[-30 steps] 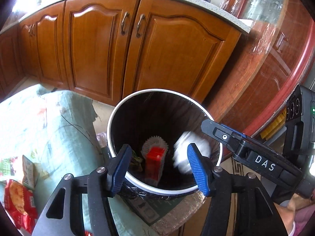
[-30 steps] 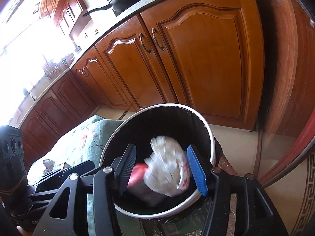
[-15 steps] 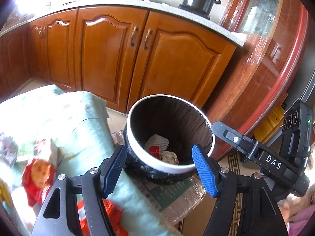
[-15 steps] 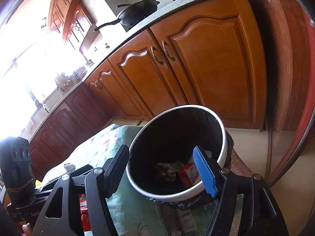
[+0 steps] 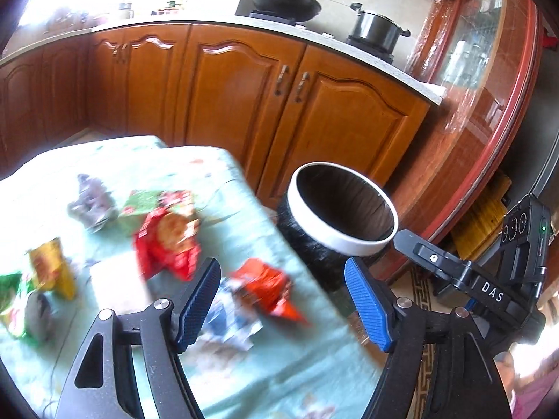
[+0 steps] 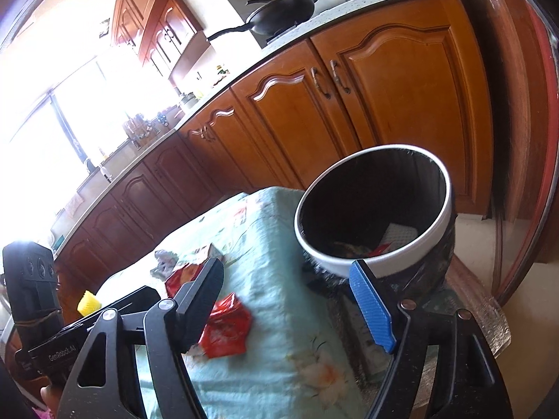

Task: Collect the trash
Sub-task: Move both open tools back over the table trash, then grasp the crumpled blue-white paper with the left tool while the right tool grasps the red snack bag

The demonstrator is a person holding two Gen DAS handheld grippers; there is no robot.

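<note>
A round bin with a white rim (image 5: 353, 242) and black liner stands beside the table's right end; it also shows in the right wrist view (image 6: 353, 265) with trash inside. On the pale green tablecloth (image 5: 244, 377) lie a large red snack bag (image 5: 167, 241), a small red wrapper (image 5: 265, 288), a grey crumpled piece (image 5: 91, 202) and a yellow packet (image 5: 52, 272). My left gripper (image 5: 283, 305) is open and empty above the small red wrapper. My right gripper (image 6: 297, 307) is open and empty between the table and the bin, over a red wrapper (image 6: 227, 330).
Wooden kitchen cabinets (image 5: 244, 104) stand behind the table and bin, with a wok (image 5: 283, 1) and a pot (image 5: 377, 29) on the counter. A glass-fronted wooden cabinet (image 5: 482, 104) is at the right. A green packet (image 5: 14, 300) lies at the table's left.
White crumpled trash dropped from between the right gripper's fingers into the bin. Both grippers then drew back from over the bin toward the table, the left one swinging left over the wrappers.
</note>
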